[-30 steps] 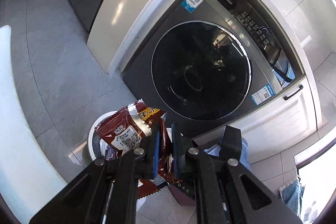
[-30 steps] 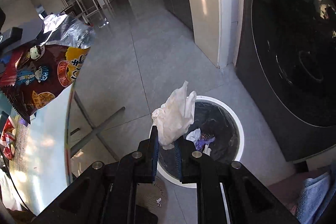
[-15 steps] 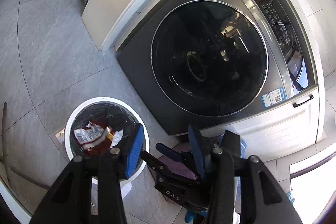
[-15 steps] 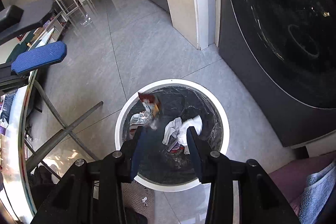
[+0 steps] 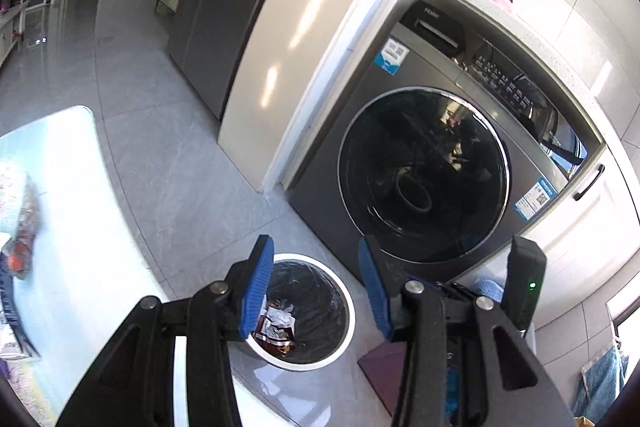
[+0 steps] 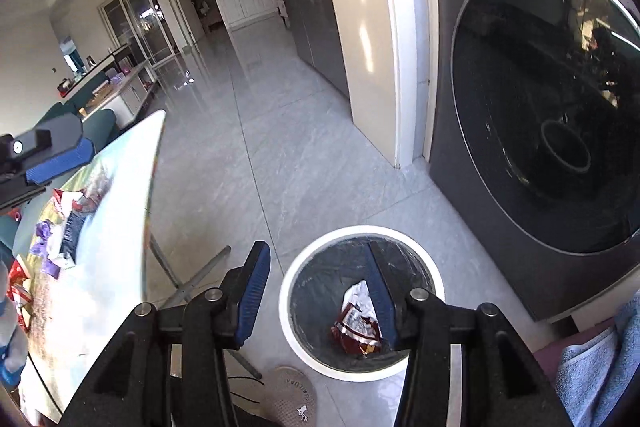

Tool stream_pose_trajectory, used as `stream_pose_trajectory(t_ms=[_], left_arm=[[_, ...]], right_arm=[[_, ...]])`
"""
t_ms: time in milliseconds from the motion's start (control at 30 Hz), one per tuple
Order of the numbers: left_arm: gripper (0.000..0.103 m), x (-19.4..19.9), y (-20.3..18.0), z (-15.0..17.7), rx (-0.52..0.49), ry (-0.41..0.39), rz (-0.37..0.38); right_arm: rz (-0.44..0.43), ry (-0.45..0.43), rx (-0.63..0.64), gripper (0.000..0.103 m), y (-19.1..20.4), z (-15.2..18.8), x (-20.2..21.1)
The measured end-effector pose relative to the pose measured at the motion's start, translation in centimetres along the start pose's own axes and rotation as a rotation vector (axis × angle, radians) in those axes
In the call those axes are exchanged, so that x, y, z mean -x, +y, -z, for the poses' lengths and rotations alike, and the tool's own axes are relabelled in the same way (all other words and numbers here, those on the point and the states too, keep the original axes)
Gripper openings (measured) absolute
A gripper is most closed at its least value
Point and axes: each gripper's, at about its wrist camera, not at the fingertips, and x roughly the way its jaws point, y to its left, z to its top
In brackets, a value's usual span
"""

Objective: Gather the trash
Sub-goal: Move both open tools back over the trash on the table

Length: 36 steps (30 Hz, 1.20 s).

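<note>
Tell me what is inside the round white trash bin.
Inside the round white trash bin, a red and silver snack wrapper lies on the black liner. The right gripper's finger covers part of it.

Bin: your round white-rimmed trash bin stands on the floor before the dark front-loading washing machine.
Inside: crumpled red snack wrapper.
Left: glass-topped table.

Both the left gripper and right gripper have matte black angular arms, silver pivot screws and blue ribbed fingertip pads.
</note>
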Motion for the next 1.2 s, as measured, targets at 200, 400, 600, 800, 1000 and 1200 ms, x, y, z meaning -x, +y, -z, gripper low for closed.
stream_pose_trajectory(t_ms=[200,400,600,800,1000,1200], left_arm=[[0.043,9.4,3.4,-0.2,-0.006,-0.132,-0.109],[0.043,18.6,9.1,0.3,0.023,-0.229,-0.293],[0.043,25.2,17.1,1.9,0.139,-0.261,-0.486],[0.043,27.8,23.5,3.1,0.263,-0.242,-0.624],[0.043,24.1,28.5,3.9,0.379,-0.105,-0.682],[0.043,19.0,31.8,3.9,0.455,-0.01,-0.777]], right_arm=[[-0.061,-0.132,0.096,0.051,6.1,-2.0,4.8],[-0.148,-0.209,0.167,0.052,12.2,-3.3,7.5],[-0.211,-0.203,0.218,0.053,17.0,-4.5,6.4],[-0.267,-0.141,0.243,0.053,21.0,-5.8,2.0],[-0.333,-0.032,0.275,0.053,25.4,-6.6,-4.1],[-0.347,0.09,0.247,0.053,28.1,-7.2,-11.0]])
